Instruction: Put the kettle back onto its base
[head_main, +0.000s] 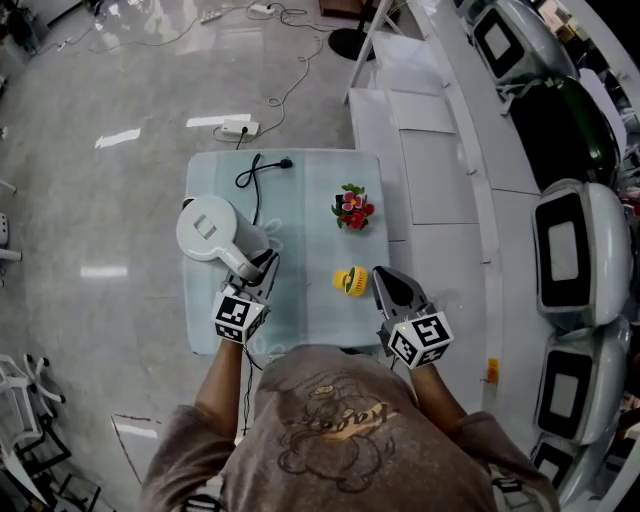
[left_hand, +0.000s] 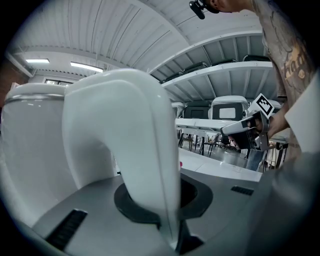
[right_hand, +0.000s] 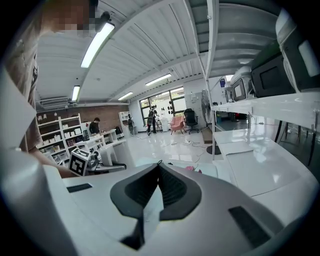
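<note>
The white kettle (head_main: 205, 230) hangs over the left side of the small glass-topped table (head_main: 310, 240). My left gripper (head_main: 258, 262) is shut on its handle (left_hand: 130, 125), which arches between the jaws; the kettle body (left_hand: 30, 150) fills the left of the left gripper view. A black cord (head_main: 252, 178) runs from the table's far edge toward the kettle. The base is hidden beneath the kettle. My right gripper (head_main: 390, 285) hovers over the table's near right corner. Its jaws meet at the tips, with nothing held (right_hand: 159, 172).
A yellow object (head_main: 350, 281) lies just left of the right gripper, and a red flower cluster (head_main: 352, 208) sits farther back. A white power strip (head_main: 238, 127) lies on the floor beyond the table. White benches and machines (head_main: 565, 250) line the right side.
</note>
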